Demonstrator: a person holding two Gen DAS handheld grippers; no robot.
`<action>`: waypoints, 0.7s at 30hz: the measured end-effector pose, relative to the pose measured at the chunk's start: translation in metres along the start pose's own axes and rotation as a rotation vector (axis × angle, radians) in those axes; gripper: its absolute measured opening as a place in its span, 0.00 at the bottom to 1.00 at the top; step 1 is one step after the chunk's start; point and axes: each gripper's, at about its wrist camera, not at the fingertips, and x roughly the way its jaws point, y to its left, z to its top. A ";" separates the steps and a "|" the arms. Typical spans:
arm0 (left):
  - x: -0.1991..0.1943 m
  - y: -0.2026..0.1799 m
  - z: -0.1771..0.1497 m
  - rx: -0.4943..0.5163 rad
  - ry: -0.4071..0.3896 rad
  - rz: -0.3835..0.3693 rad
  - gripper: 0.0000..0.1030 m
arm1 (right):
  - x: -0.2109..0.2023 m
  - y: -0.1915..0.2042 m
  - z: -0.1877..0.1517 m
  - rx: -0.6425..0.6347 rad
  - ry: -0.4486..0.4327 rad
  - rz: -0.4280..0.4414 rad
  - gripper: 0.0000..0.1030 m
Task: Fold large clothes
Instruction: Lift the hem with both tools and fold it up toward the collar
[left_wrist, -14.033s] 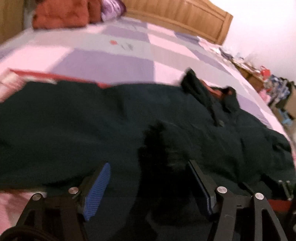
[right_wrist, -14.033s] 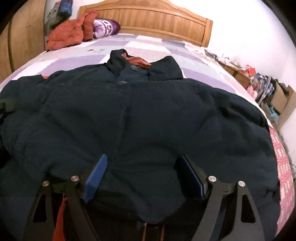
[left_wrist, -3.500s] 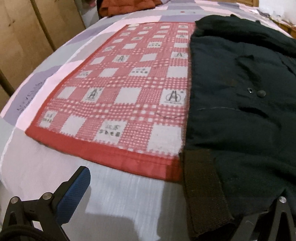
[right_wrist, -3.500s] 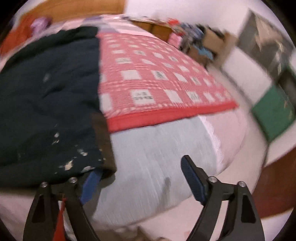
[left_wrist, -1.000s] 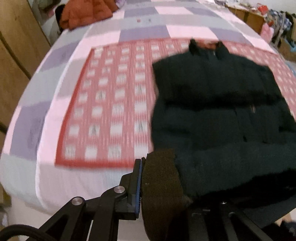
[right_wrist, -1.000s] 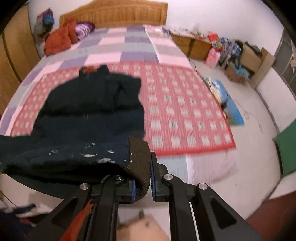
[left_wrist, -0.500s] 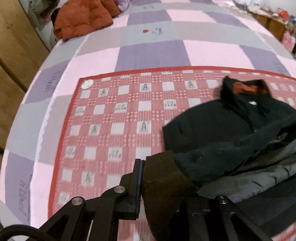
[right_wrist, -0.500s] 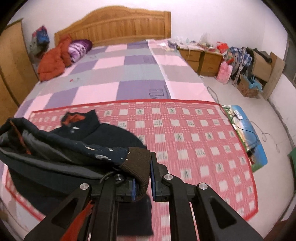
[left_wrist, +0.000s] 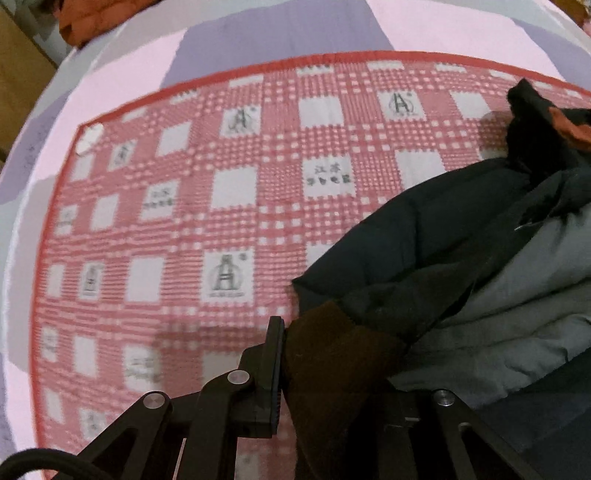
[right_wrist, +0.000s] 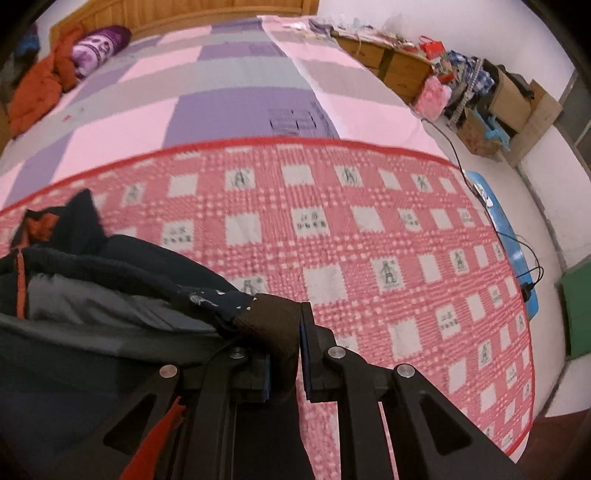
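Observation:
A large dark jacket (left_wrist: 424, 236) with grey lining lies on a red checked sheet (left_wrist: 184, 206) on the bed. My left gripper (left_wrist: 332, 369) is shut on its brown ribbed hem (left_wrist: 332, 354) at the jacket's left corner. My right gripper (right_wrist: 284, 339) is shut on the brown hem (right_wrist: 269, 317) at the right corner. Both corners are carried over the jacket's body toward the collar (right_wrist: 74, 218), whose orange inside (left_wrist: 569, 125) shows. The grey lining (right_wrist: 92, 299) faces up under the raised hem.
The red checked sheet (right_wrist: 369, 229) covers the near part of a pink, purple and grey quilt (right_wrist: 236, 96). An orange garment (right_wrist: 37, 92) and a purple pillow (right_wrist: 99, 44) lie by the wooden headboard. Boxes and clutter (right_wrist: 480, 92) stand on the floor at the right.
Both grippers have carried the hem further forward and lower over the jacket, closer to the collar. The grip on the hem is unchanged.

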 end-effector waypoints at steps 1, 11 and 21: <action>0.003 -0.002 0.000 -0.004 -0.004 -0.003 0.14 | 0.008 0.003 0.002 -0.002 0.006 -0.009 0.12; 0.024 -0.007 -0.005 -0.065 -0.044 -0.021 0.18 | 0.033 0.010 -0.004 0.013 0.017 -0.045 0.13; -0.011 0.027 0.015 -0.008 -0.021 -0.044 0.64 | -0.011 -0.002 0.032 -0.189 0.068 0.007 0.63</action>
